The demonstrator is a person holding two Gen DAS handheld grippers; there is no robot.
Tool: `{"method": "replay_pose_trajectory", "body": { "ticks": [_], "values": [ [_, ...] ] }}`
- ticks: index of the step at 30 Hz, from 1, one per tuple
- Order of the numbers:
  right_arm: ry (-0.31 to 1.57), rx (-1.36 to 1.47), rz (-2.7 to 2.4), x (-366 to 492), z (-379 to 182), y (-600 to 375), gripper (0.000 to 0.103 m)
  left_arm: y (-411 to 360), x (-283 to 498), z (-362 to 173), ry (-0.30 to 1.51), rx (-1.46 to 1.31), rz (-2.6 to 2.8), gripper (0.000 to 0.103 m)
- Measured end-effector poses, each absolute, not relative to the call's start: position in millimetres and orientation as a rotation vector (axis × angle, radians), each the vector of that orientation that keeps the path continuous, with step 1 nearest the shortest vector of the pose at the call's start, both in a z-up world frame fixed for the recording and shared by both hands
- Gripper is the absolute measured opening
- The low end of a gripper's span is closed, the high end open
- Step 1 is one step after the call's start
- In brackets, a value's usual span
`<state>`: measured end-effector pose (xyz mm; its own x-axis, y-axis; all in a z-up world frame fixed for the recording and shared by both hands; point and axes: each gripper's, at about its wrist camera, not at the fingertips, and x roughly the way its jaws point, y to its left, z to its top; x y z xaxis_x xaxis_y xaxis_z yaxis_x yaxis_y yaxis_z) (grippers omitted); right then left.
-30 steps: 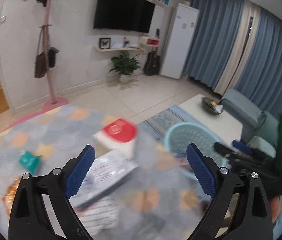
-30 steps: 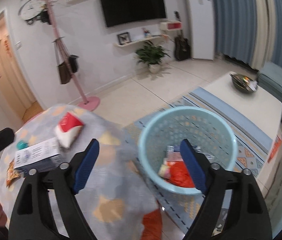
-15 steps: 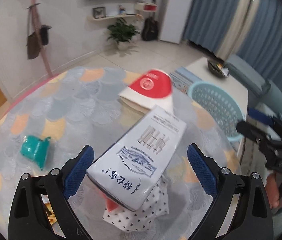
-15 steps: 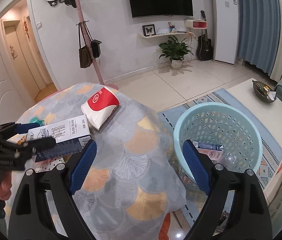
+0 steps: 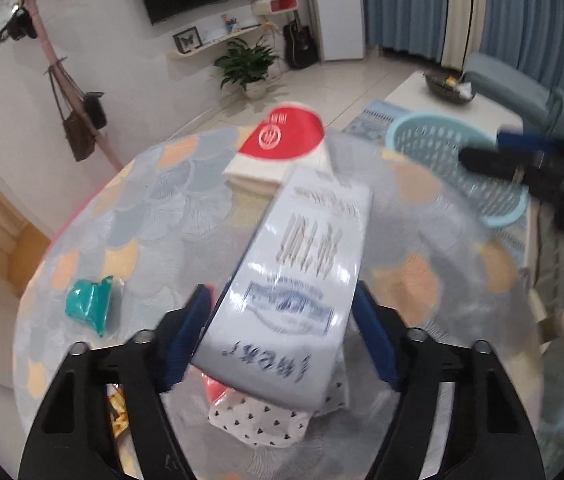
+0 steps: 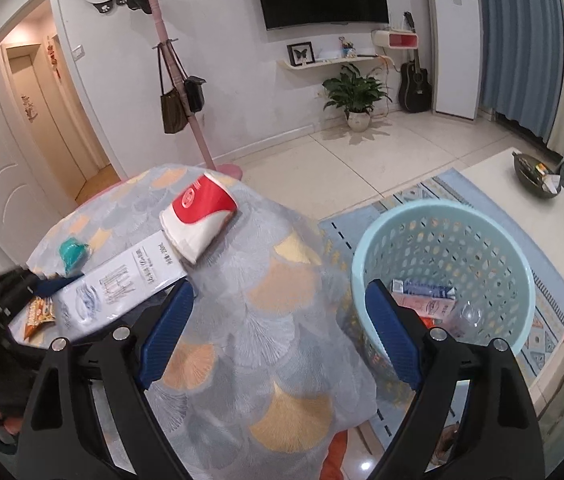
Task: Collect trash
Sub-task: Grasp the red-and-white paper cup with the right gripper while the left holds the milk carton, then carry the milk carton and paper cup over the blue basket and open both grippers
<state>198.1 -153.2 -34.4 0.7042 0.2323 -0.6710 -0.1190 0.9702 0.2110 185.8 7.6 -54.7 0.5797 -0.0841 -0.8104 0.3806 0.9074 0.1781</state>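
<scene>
The left gripper [image 5: 282, 336] has just been closing, its blue pads flanking the white carton [image 5: 302, 280] lying on the round table [image 5: 154, 200]; contact is unclear. The right gripper [image 6: 278, 336] hangs wide apart, empty. Beyond lie a tissue pack [image 6: 198, 216] and the trash-filled basket [image 6: 442, 240].

The right gripper [image 6: 278, 332] is held with jaws wide apart and empty above the near edge of a cloth-covered table [image 6: 266, 320]. A white carton [image 6: 118, 290] is seen near the table's left edge, a basket [image 6: 442, 264] beside its right edge.
</scene>
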Motion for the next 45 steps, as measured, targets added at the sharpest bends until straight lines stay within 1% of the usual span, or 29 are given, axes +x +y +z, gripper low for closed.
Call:
{"method": "replay_pose_trajectory", "body": {
  "ticks": [2,11,17,22,29,36,39,45],
  "values": [
    [0.756,0.142,0.203,201,-29,-150,0.083,10,183,-55,0.900,0.339,-0.267,0.057],
    [0.749,0.110,0.243,228,-16,-130,0.083,45,144,-35,0.781,0.152,-0.258,0.056],
    [0.764,0.058,0.264,255,-22,-101,0.084,87,131,-30,0.726,0.032,-0.103,0.056],
    [0.788,0.014,0.263,278,-33,-77,0.086,117,117,-37,0.681,-0.049,-0.036,0.056],
    [0.748,-0.117,0.301,295,-45,-49,0.088,130,109,-53,0.670,-0.155,-0.003,0.056],
    [0.795,-0.102,0.335,308,-62,-49,0.088,131,117,-60,0.667,-0.151,0.017,0.056],
    [0.794,-0.129,0.347,305,-63,-42,0.088,127,117,-61,0.676,-0.126,0.026,0.056],
    [0.790,-0.218,0.331,301,-68,-29,0.088,138,115,-64,0.674,-0.174,0.009,0.056]
  ]
}}
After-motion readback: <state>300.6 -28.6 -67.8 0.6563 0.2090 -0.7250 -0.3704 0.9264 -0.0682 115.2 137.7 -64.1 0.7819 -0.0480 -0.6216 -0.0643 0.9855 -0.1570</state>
